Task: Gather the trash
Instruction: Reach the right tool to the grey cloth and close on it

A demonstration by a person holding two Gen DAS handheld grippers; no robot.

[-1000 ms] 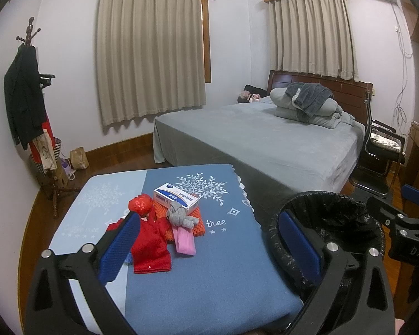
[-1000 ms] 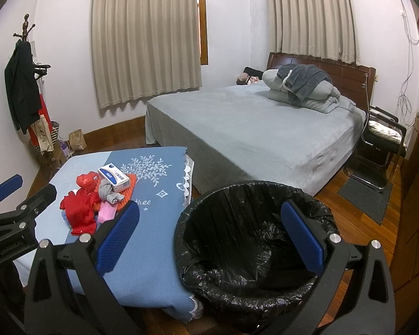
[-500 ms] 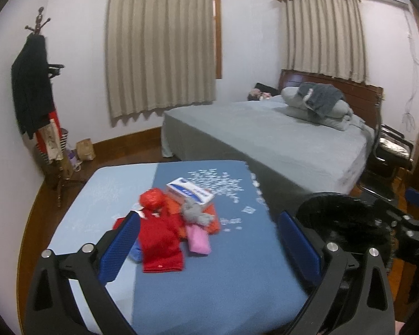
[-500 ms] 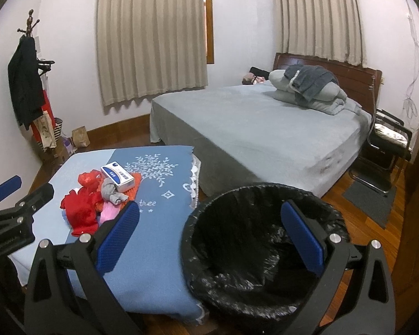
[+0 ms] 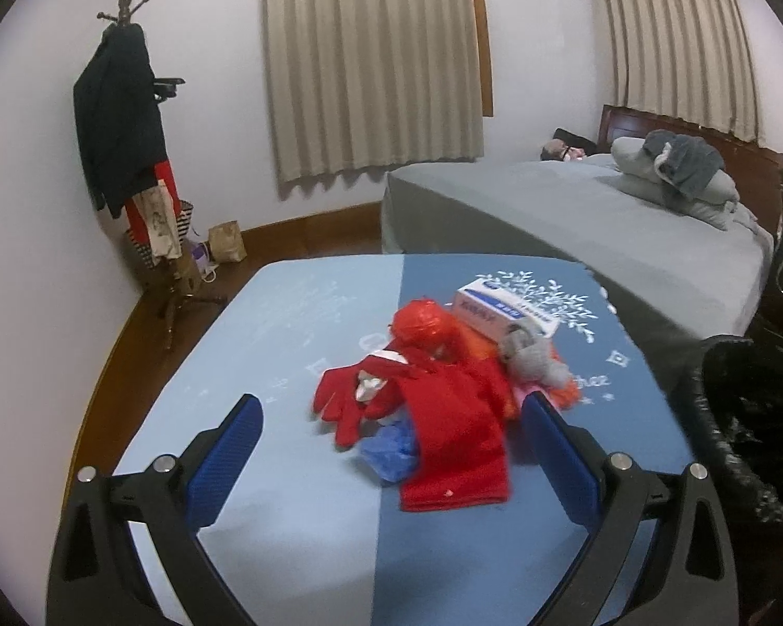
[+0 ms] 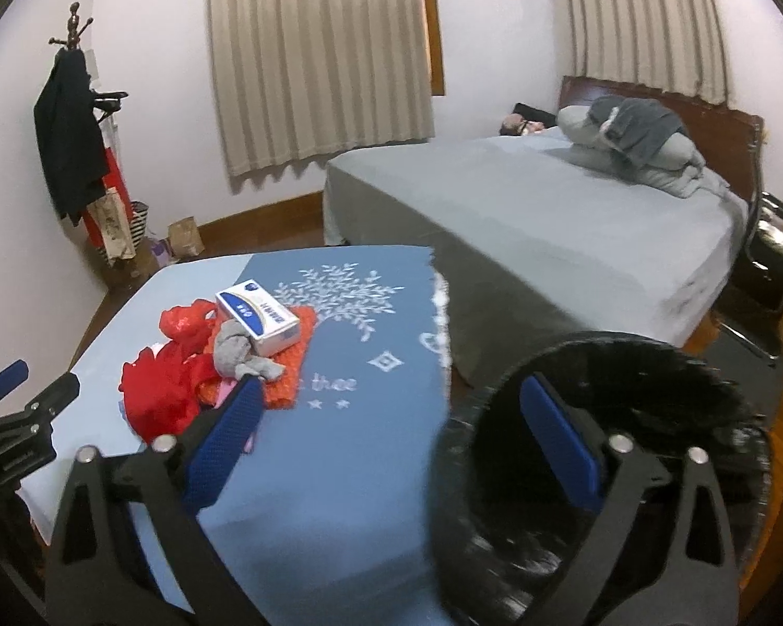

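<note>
Trash pile on table, bin at 3 o'clock. Left gripper wide open, empty: straddle one loose piece. Right gripper closing, nothing between pads.

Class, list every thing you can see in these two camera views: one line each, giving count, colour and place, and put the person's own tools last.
table: one, two-tone blue cloth, foreground.
box: one, white and blue, on the pile.
red cloth: one, pile's near side.
red glove: one, left of the cloth.
red bag: one, crumpled, beside the box.
grey sock: one, against the box.
blue wrapper: one, under the red cloth.
bin: one, black liner, right of the table.
bed: one, grey, behind.
curtains: two, beige.
coat stand: one, left corner.
left hand-held gripper: open, empty.
right hand-held gripper: jaws closing, nothing between them.
</note>
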